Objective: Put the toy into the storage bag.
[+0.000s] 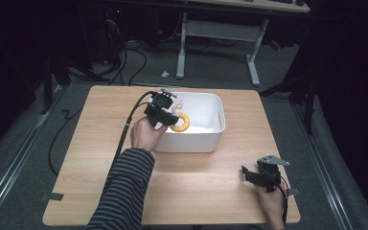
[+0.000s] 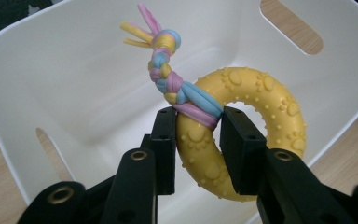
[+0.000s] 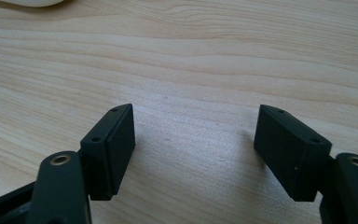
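Two grippers are at work, one busy and one idle. The left gripper [image 2: 198,128] is clamped on the yellow ring toy [image 2: 242,135], its jaws pinching the ring just where the braided rope [image 2: 168,70] is tied on, and holds it over the near-left part of the white bin [image 1: 219,125]. The ring looks like firm, knobbly rubber (light, and unlikely to slip); the soft braid would flop, so the ring body is the better hold. The right gripper [image 3: 196,140] rests with jaws wide apart and nothing between them over the wooden table [image 1: 100,158], near right.
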{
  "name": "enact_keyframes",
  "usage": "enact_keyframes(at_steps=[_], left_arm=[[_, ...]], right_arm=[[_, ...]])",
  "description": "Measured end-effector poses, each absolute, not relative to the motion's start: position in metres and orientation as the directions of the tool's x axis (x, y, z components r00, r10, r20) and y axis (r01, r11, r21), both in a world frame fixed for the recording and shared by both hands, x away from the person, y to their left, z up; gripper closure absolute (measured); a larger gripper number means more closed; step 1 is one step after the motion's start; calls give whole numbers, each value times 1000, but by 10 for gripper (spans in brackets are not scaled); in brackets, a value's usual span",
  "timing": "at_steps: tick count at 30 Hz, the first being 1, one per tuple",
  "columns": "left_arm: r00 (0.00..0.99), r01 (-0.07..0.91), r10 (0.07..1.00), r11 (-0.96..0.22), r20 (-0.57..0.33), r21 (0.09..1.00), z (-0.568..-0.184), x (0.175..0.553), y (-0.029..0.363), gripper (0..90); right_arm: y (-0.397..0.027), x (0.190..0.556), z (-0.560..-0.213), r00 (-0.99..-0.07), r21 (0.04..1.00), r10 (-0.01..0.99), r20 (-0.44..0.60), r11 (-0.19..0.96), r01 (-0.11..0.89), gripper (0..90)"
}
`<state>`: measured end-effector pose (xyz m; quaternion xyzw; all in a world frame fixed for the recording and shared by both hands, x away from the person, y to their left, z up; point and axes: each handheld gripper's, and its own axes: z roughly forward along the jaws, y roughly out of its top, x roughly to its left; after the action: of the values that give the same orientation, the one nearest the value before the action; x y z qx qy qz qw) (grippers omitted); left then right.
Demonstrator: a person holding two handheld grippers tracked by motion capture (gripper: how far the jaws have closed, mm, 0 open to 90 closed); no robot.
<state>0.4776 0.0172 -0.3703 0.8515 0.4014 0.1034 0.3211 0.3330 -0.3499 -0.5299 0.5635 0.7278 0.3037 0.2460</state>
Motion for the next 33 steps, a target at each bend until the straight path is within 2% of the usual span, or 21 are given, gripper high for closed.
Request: enact_keyframes(at_steps=[33], left_arm=[[664,632,745,-514,-64,581,-386,482,4,670]], right_arm=[[-350,333,-530,-246,719,969,-17,182,670,293]])
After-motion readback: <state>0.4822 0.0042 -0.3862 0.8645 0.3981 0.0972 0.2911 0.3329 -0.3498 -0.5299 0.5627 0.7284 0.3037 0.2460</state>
